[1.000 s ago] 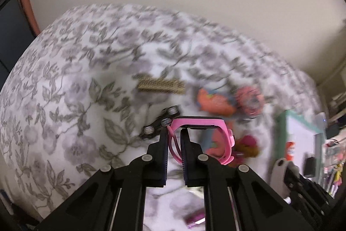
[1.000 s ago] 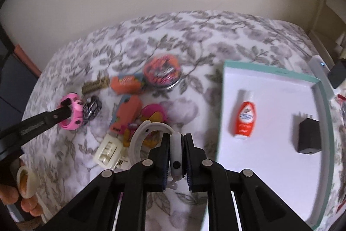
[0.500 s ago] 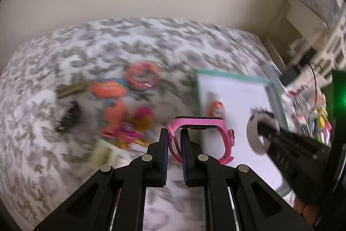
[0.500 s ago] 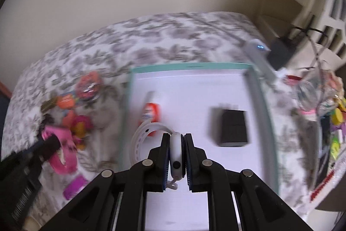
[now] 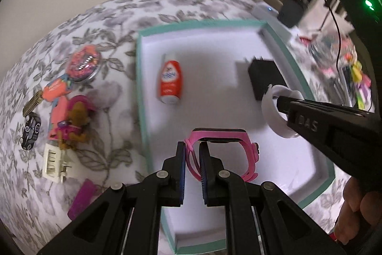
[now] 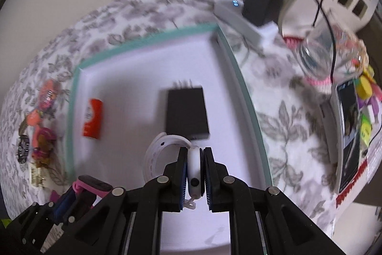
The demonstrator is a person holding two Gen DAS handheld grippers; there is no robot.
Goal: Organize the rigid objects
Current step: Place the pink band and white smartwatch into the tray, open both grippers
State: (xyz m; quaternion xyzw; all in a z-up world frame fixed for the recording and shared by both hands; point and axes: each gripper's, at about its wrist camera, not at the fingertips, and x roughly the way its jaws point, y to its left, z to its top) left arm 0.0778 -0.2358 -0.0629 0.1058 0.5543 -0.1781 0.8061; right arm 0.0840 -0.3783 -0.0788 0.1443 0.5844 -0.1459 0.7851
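- Left wrist view is showing the left gripper clamping its jaws on the strap of the pink watch, which is hanging just ahead of the jaws above the white floor of the teal-rimmed tray.
- Right wrist view is showing the right gripper pinching the case of the white watch, its band looping out to the left of the jaws.
- Beyond those jaws the black charger is lying very near, so I am judging a release short of it safer.
- Left of both, the red bottle is leaving bare floor between.
- Lowering each watch close to the floor before letting go is looking wise, keeping the two grippers apart.
- Farther left, outside the tray, toys are waiting on the floral cloth.
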